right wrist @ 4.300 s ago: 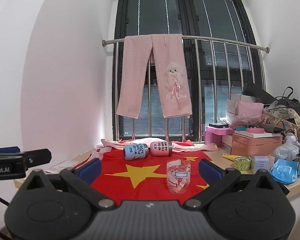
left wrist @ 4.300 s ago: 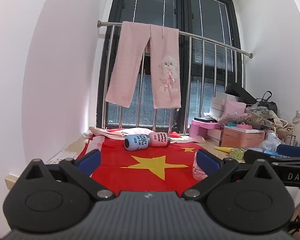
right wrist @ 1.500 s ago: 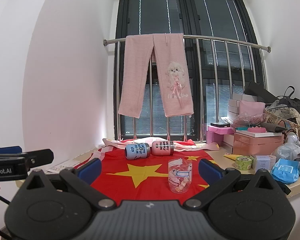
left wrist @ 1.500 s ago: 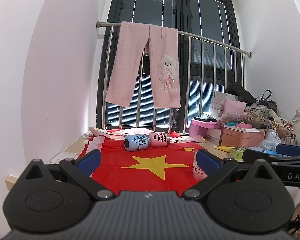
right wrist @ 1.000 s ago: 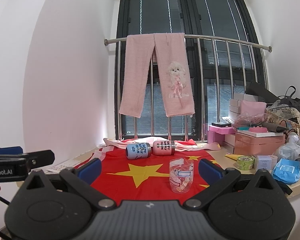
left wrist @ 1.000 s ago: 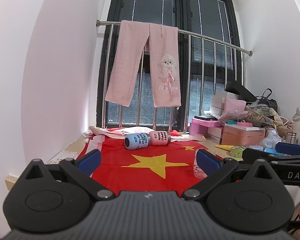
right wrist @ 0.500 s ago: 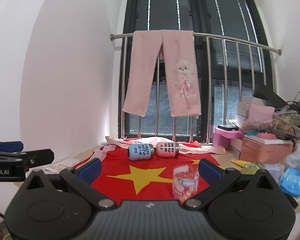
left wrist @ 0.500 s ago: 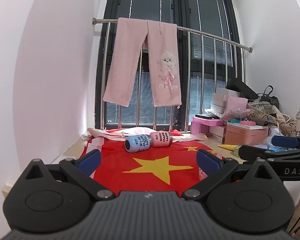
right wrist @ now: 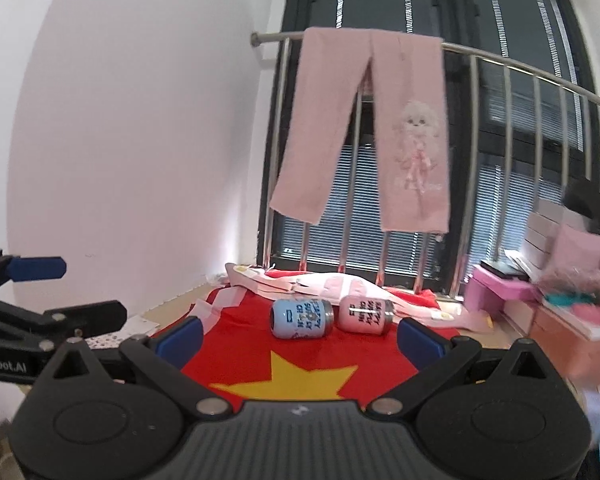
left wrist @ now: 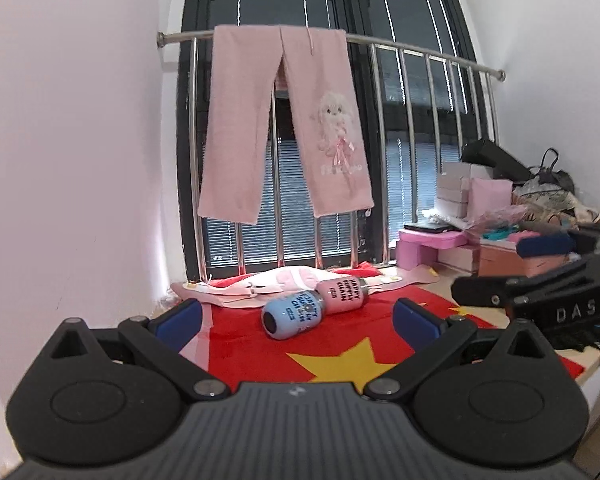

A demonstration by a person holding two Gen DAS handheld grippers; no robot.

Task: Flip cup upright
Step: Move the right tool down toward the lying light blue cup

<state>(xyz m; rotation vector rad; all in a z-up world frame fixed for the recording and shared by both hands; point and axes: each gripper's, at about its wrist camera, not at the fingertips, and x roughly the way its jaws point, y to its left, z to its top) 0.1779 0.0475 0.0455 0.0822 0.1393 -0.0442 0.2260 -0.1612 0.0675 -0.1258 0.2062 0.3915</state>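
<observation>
We see the blue printed cylindrical cup (right wrist: 301,319) and the pink printed cylindrical cup (right wrist: 365,315) lying sideways, touching, ahead between our right gripper (right wrist: 300,334) fingers. Likely rigid, smooth, light, prone to rolling; grab mid-body. Right gripper wide open, empty; left gripper (left wrist: 296,318) likewise, touching nothing.

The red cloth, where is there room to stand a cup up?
On the red cloth, the stretch around the yellow star, in front of the blue cup and pink cup. Behind them pink fabric crowds the railing.
</observation>
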